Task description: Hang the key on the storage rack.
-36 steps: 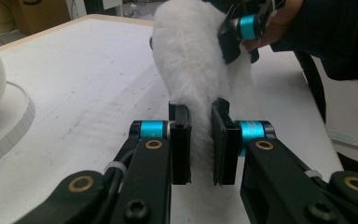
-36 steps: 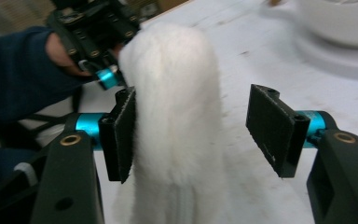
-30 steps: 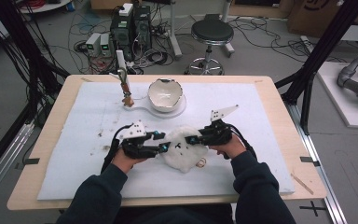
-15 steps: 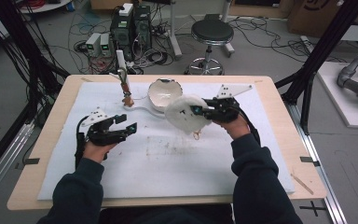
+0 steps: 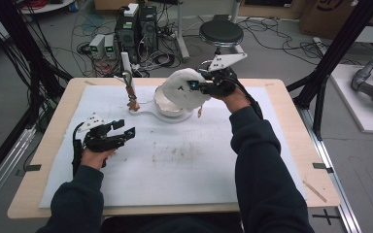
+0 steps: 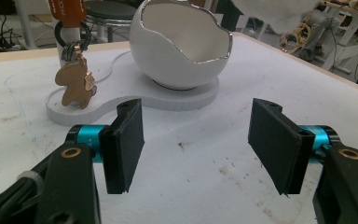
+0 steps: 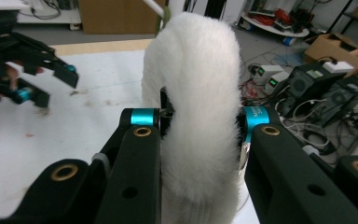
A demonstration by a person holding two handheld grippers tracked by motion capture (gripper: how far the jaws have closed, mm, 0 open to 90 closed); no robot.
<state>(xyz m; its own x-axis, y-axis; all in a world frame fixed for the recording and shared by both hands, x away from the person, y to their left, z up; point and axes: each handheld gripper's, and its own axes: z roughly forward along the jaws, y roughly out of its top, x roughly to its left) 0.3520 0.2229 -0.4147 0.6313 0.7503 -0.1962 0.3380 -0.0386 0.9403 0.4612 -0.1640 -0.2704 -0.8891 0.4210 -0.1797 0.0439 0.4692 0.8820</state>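
Note:
My right gripper [image 5: 196, 86] is shut on a white fluffy item [image 5: 182, 90] and holds it in the air just above a white cracked-egg bowl [image 5: 162, 99]. Seen from the right gripper view, the fur [image 7: 196, 60] bulges up between the jaws of the right gripper [image 7: 198, 116]. A small gold ring [image 5: 200, 112] dangles under the item. My left gripper [image 5: 121, 133] hovers low at the table's left; its jaws have just been opening and nothing is between them. In the left gripper view the left gripper [image 6: 200, 135] faces the bowl [image 6: 182, 51] and a copper figure charm [image 6: 76, 84].
The bowl and a short post [image 5: 126, 68] with the charm stand on a white base [image 6: 177, 98] at the far middle. A stained white mat [image 5: 184, 160] covers the wooden table. Beyond the far edge are a stool [image 5: 221, 31] and floor electronics.
Both grippers were together on the fluffy item at the front middle. The left one let go and moved left. The right one lifted the item and carried it away over the bowl.

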